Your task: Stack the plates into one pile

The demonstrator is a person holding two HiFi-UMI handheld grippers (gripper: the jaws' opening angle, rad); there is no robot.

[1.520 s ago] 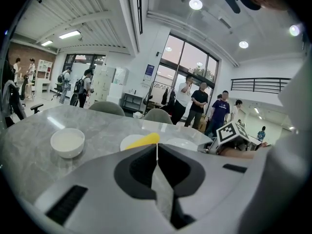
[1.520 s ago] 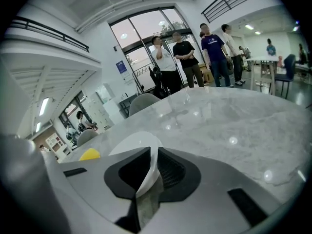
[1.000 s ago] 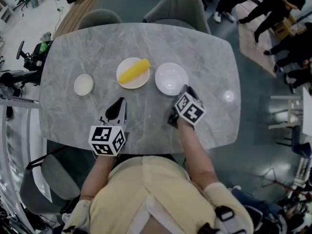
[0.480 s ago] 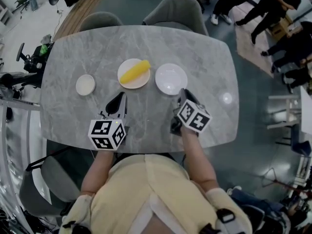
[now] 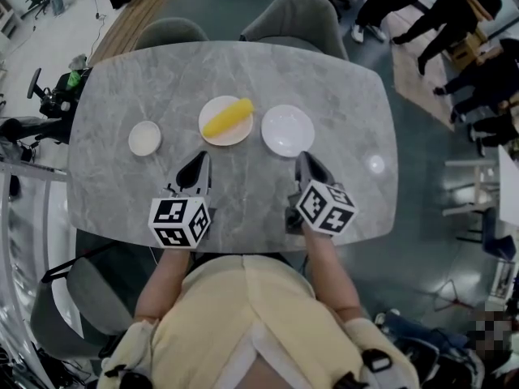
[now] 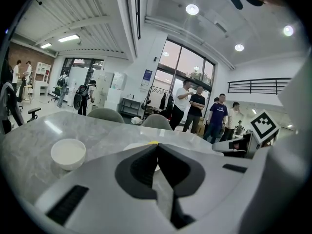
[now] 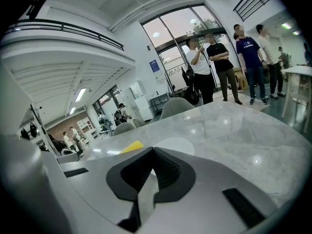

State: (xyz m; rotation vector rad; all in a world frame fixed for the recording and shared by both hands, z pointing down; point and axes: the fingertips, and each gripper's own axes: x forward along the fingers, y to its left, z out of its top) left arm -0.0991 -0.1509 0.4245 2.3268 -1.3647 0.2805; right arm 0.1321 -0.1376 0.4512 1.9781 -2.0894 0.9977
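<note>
Head view: the three dishes lie apart in a row on the grey table (image 5: 113,96), with no pile anywhere. From my seat the small dish (image 5: 144,138) sits at 10 o'clock, the middle plate (image 5: 217,130) at 12 o'clock and the bare white plate (image 5: 288,130) at 1 o'clock.

My left gripper (image 5: 202,165) has its jaws pressed together on nothing, with the middle plate just past its tips at 1 o'clock. My right gripper (image 5: 302,157) has just been closing its jaws. They now meet with nothing between them, and the bare plate is near its tips at 11 o'clock.

**What could go wrong**
- The middle plate carries a long yellow item (image 5: 226,117), perhaps a corn cob, lying across it. If I tilt that plate while lifting, I judge the item would roll off.
- A plate set on top of the yellow item would rock and could slide away.
- The rims look thin and low on a smooth stone top. Jaws nudged in while together would only push a plate along.
- A shallow pinch on a rim could slip.

**What the dishes hold**
The small dish and the bare plate look empty. Only the middle plate holds anything.
</note>
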